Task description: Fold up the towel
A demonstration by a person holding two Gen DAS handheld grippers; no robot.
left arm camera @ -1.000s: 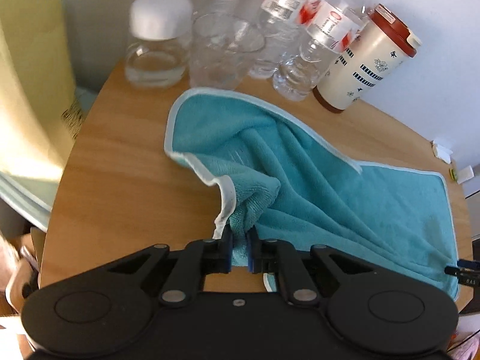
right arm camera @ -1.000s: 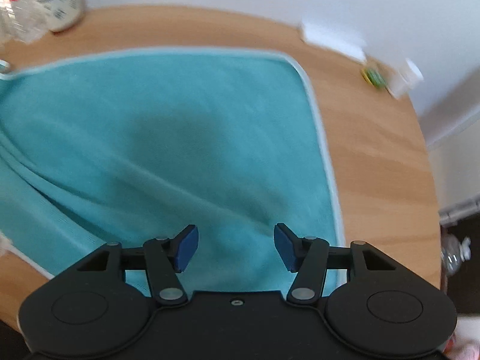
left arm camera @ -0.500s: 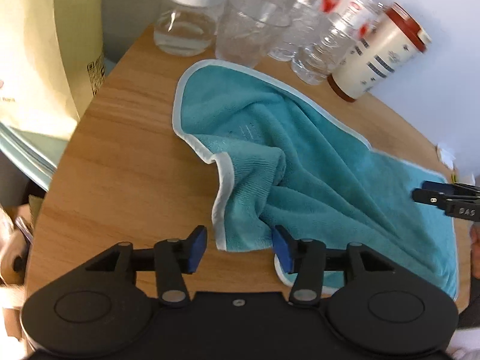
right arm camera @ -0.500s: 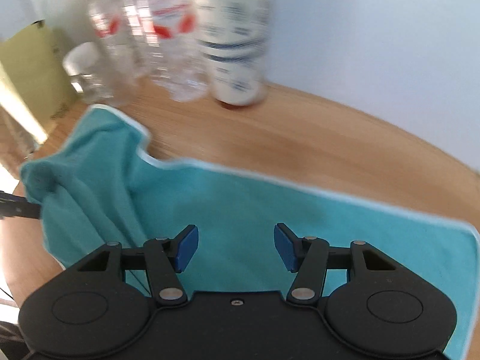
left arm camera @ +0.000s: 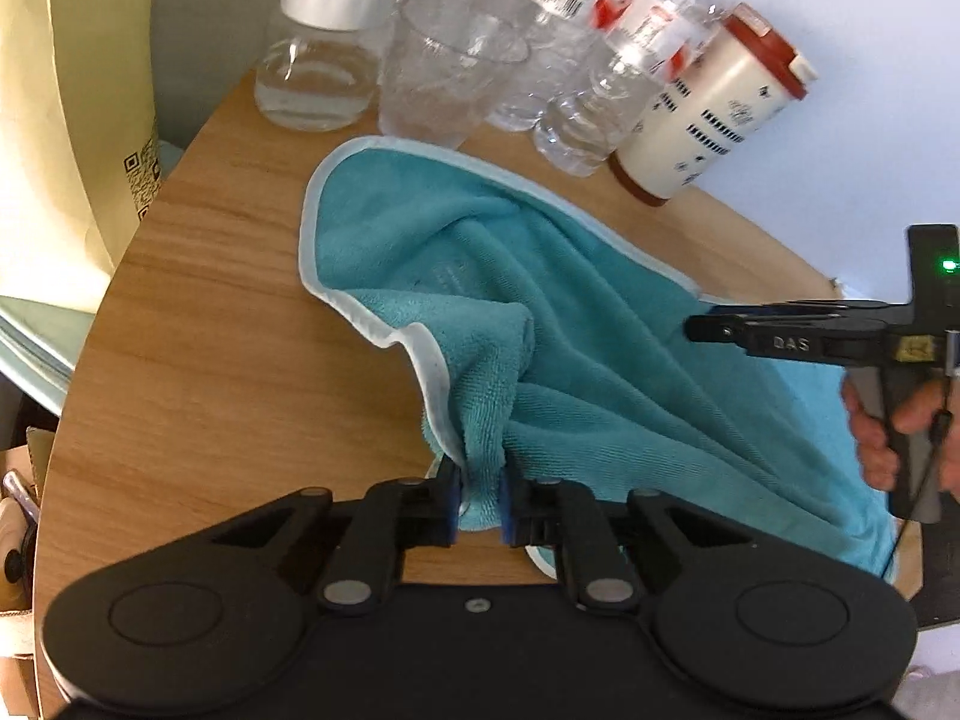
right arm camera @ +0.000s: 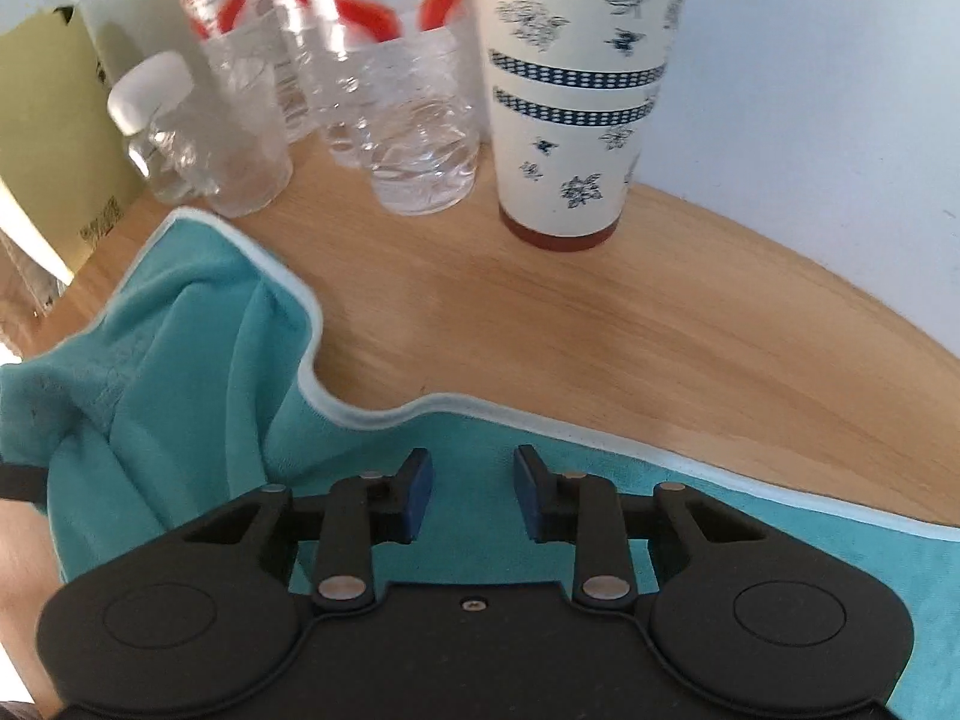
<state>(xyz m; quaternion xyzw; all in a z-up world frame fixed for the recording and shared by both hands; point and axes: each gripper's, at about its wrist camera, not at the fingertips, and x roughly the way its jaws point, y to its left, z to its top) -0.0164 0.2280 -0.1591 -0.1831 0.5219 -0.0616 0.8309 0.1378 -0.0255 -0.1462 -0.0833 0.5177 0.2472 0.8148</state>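
Teal towel [left arm camera: 576, 324] lies bunched on the wooden table [left arm camera: 228, 324], its near corner pinched in the left gripper [left arm camera: 480, 504]. The right gripper [right arm camera: 471, 489] hovers with jaws apart, just short of the towel's far hem, which runs crosswise ahead of it, so it looks nearer that edge.

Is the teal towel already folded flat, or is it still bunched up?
Bunched, not folded: the towel lies rumpled, one corner pinched in the left gripper; the right gripper is open.
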